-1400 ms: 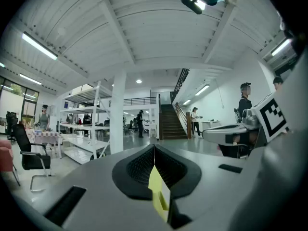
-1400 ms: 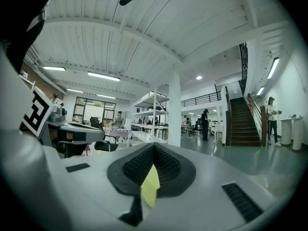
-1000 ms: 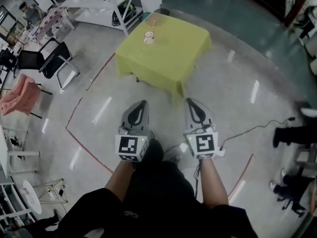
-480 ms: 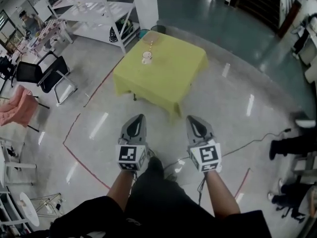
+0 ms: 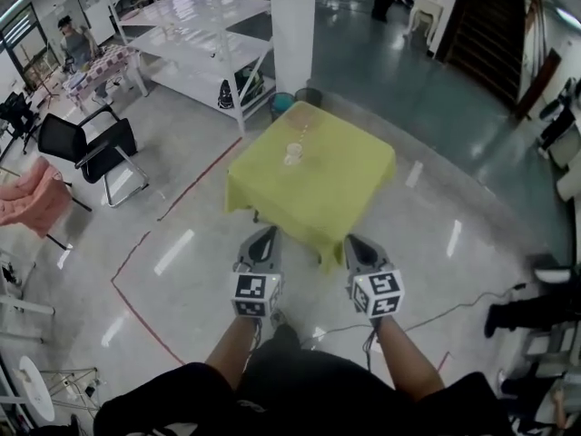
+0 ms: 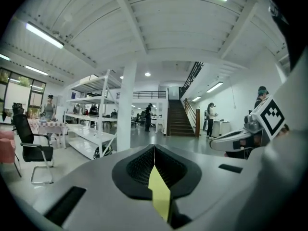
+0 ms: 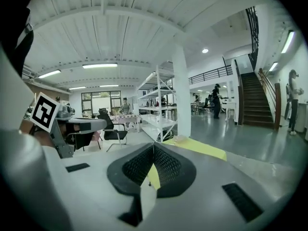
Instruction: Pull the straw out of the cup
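Note:
A clear cup (image 5: 292,153) stands on a table with a yellow cloth (image 5: 340,189) in the middle of the head view; a thin straw seems to rise from the cup, but it is too small to be sure. Both grippers are held over the floor short of the table's near edge. My left gripper (image 5: 264,235) is shut with nothing in it, and its jaws meet at the tip (image 6: 154,146). My right gripper (image 5: 355,242) is also shut and empty (image 7: 153,145). In the right gripper view the yellow table (image 7: 204,149) shows just beyond the jaws.
A white pillar (image 5: 292,25) and two bins (image 5: 295,103) stand behind the table. White shelving (image 5: 195,39) is at the back left, with a black chair (image 5: 86,148) and a pink chair (image 5: 32,198) at the left. Red floor tape (image 5: 136,271) and a cable (image 5: 454,307) cross the floor.
The table and cup have come closer and lower in the head view as the person moves toward them. Both grippers stay shut, side by side.

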The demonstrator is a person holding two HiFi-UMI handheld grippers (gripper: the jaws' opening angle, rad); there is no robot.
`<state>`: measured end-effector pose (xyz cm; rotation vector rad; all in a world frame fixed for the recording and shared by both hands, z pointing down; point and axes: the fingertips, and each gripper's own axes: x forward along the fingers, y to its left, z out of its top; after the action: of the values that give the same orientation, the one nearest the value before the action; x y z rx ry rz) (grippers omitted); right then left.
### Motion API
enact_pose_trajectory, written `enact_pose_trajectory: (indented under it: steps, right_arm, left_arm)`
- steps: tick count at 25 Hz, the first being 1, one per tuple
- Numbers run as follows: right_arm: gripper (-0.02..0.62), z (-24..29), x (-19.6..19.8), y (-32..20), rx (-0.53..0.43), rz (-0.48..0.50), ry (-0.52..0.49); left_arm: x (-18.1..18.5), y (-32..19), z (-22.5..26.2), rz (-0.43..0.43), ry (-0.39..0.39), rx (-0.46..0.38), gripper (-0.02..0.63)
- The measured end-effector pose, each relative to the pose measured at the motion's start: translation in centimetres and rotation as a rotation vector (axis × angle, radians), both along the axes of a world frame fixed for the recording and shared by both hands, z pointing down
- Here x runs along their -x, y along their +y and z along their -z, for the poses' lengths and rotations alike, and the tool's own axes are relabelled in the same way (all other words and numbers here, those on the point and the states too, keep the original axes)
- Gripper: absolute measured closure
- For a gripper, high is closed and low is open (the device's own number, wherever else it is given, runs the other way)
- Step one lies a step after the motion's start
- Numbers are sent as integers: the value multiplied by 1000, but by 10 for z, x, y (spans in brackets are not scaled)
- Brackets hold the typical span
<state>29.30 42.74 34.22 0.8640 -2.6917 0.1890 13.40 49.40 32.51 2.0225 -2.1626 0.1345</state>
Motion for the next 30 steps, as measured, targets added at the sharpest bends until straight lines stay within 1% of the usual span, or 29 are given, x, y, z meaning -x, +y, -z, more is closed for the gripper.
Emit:
enact_pose_trajectory:
  steps: [2, 4, 7, 10, 13, 15, 18, 21, 27, 30]
  right_arm:
    - [578, -1, 20, -13, -30, 0, 30]
    - [578, 1, 38, -17, -65, 13, 60]
    - [578, 2, 59, -26, -70, 24, 74]
    - [578, 1, 75, -37, -71, 8, 88]
    - [578, 3, 95, -43, -119, 9, 108]
    - [578, 2, 106, -46, -123, 6, 112]
    - [578, 5, 112, -54, -121, 2, 105]
    - [578, 1, 110, -68, -115, -15, 98]
    - [578, -22, 124, -82, -77, -18, 98]
    - [578, -30, 131, -95, -63, -15, 92]
  left_arm:
    - [20, -13, 0, 12, 23, -11, 563]
    - [36, -19, -2, 8, 20, -13, 561]
    - [57, -23, -10, -3, 27, 3, 563]
    - [71, -26, -18, -17, 61, 15, 563]
    - [82, -30, -19, -42, 49, 3, 561]
    - [91, -31, -21, -39, 55, -2, 561]
    - [95, -33, -26, -28, 63, -5, 561]
    - [93, -42, -40, -30, 80, 12, 562]
    - [113, -53, -58, -16, 98, 48, 561]
    - [119, -69, -63, -17, 95, 57, 561]
